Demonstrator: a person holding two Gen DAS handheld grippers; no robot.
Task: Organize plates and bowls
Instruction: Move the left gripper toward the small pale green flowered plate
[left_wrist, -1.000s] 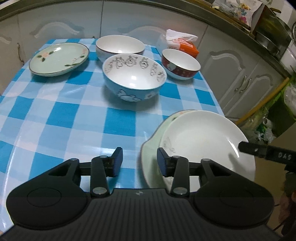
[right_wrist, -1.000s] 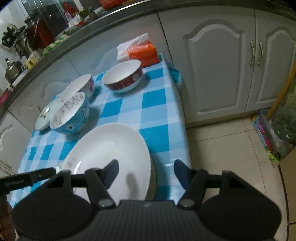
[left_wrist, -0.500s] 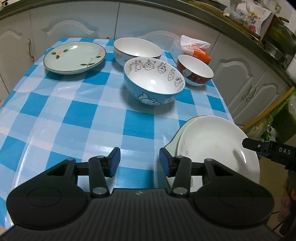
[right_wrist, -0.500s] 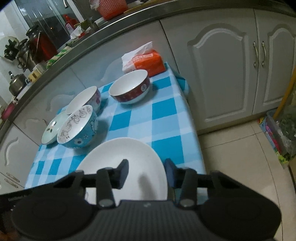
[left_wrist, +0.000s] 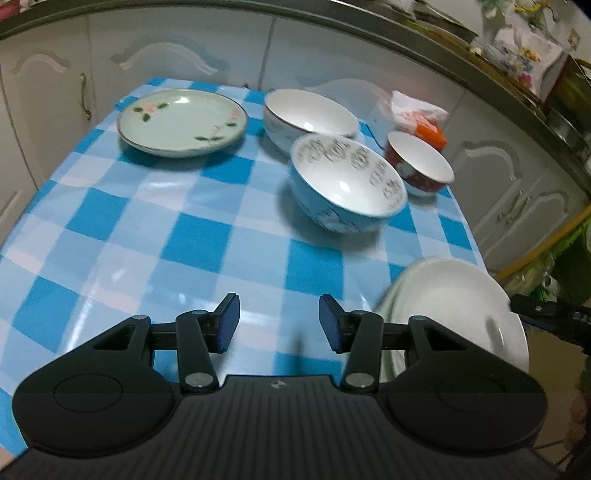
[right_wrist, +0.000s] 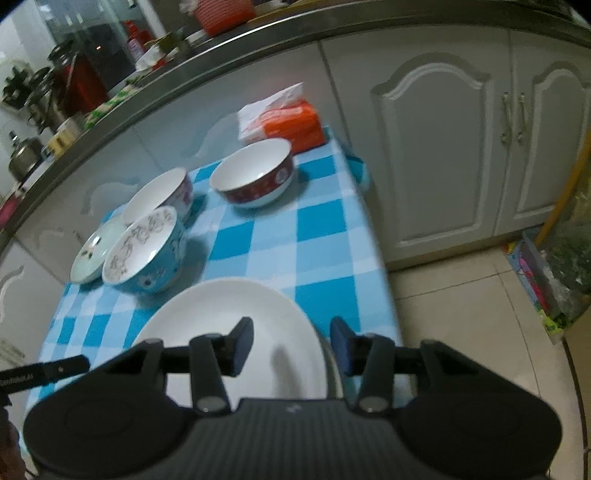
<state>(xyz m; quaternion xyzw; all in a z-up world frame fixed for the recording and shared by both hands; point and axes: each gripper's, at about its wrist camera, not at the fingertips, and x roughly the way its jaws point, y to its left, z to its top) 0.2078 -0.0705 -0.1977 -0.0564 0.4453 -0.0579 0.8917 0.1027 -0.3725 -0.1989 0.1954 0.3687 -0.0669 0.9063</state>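
A white plate (left_wrist: 454, 306) lies stacked on a pale green plate (left_wrist: 388, 301) at the table's near right corner; it also shows in the right wrist view (right_wrist: 221, 325). A blue cartoon bowl (left_wrist: 343, 184) (right_wrist: 144, 251), a white bowl (left_wrist: 310, 118) (right_wrist: 159, 192), a red bowl (left_wrist: 419, 162) (right_wrist: 255, 173) and a green flowered plate (left_wrist: 181, 122) (right_wrist: 88, 254) stand on the far half. My left gripper (left_wrist: 279, 319) is open and empty above the cloth, left of the stack. My right gripper (right_wrist: 291, 345) is open and empty over the white plate's right rim.
The table has a blue and white checked cloth (left_wrist: 147, 229). An orange tissue pack (left_wrist: 421, 118) (right_wrist: 284, 122) sits at the far right corner. Grey cabinets (right_wrist: 443, 155) stand behind and to the right. A tiled floor (right_wrist: 472, 314) lies past the table's right edge.
Both grippers have pulled back and up from the plate stack. My left gripper shifted left, so the stack now sits further right in its view. The right jaws narrowed, then widened again.
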